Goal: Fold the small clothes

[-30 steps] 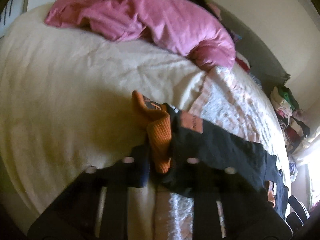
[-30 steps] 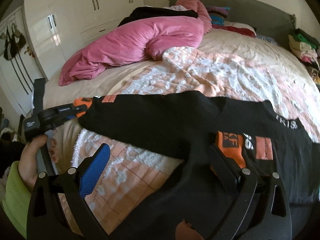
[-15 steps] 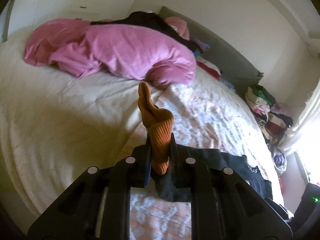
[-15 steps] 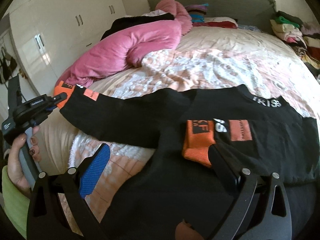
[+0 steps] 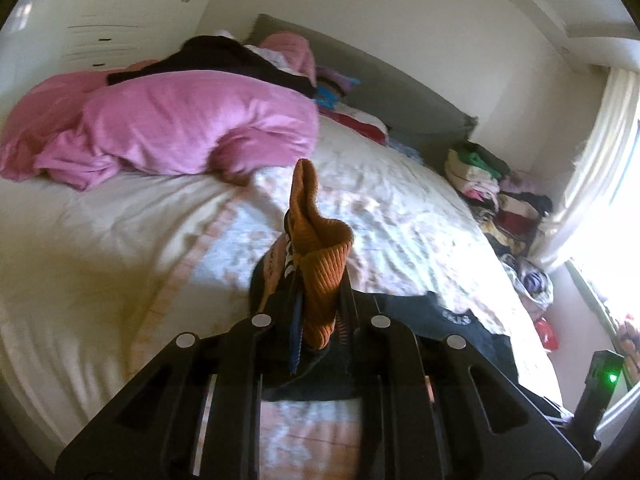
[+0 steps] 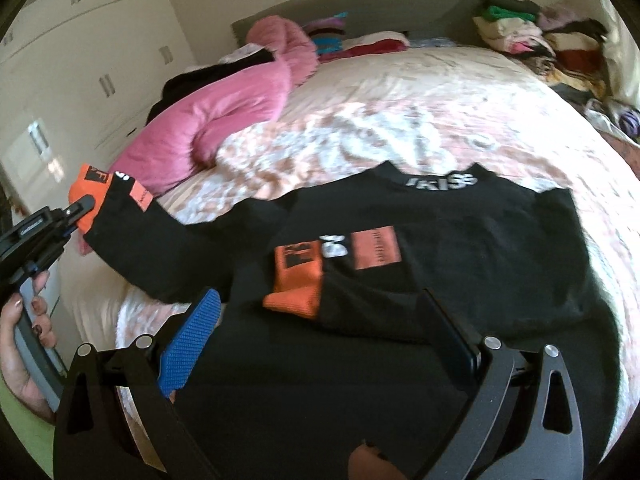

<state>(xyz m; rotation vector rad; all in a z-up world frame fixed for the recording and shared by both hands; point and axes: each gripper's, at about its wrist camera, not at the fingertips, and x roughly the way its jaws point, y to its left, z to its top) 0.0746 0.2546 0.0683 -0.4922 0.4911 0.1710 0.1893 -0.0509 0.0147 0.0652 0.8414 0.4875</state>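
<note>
A black sweater (image 6: pixel 460 240) with orange cuffs lies spread on the bed, its collar toward the headboard. My left gripper (image 5: pixel 316 304) is shut on one orange cuff (image 5: pixel 320 264) and holds it off the bed. The right wrist view shows that left gripper (image 6: pixel 80 208) far left, with the black sleeve (image 6: pixel 168 248) stretched out from the sweater's body. The other sleeve lies folded across the chest, and its orange cuff (image 6: pixel 296 280) rests flat. My right gripper (image 6: pixel 320 304) hovers open over the sweater's lower part, gripping nothing.
A pink duvet (image 5: pixel 180 128) is bunched at the bed's far left, with dark clothes on it. Piled clothes (image 5: pixel 492 184) sit by the grey headboard (image 5: pixel 400 92) at the right. White wardrobes (image 6: pixel 80 60) stand left of the bed. A hand (image 6: pixel 20 340) holds the left gripper's handle.
The left gripper has risen with the orange cuff and pulled the sleeve out to the left. The right gripper has drawn back, and more of the sweater now shows ahead of it.
</note>
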